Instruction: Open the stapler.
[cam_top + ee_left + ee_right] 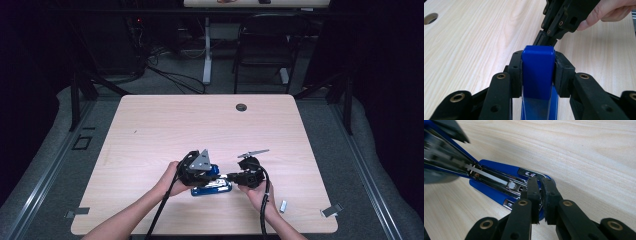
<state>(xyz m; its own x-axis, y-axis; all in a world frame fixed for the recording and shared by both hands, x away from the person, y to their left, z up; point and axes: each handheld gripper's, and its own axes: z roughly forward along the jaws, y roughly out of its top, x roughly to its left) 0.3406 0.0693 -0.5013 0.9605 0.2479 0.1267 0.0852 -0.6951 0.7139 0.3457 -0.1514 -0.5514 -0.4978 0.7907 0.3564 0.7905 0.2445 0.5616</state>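
Black jaws of my left gripper [537, 75] stand nearest the lens in the left gripper view, pressed on both flanks of the blue top cover [538, 72] of the stapler [210, 186], so this gripper is clamped on the cover. In the high view the stapler lies on the wooden table [200, 120] near its front edge, between my two hands, with its base flat on the wood. The long axis of the base runs across the table, from my left hand [170, 181] toward my right hand [256, 192].

The cover is hinged open. In the right gripper view it rises out of frame at upper left, while the magazine rail [499, 180] and the base [494, 188] lie exposed below it. The hinge end points toward my left gripper; the open front end points toward my right gripper [539, 183].

My right gripper has its jaws drawn together with only a thin slit between them. The tips sit at the front end of the base, on or just over the metal plate there; I cannot tell whether they pinch anything. Judged from this layout, the right gripper is the nearer tool to the magazine opening, and any loading move runs along the rail toward the hinge. A small pale object [283, 205], possibly a staple strip, lies on the table just beside my right forearm.
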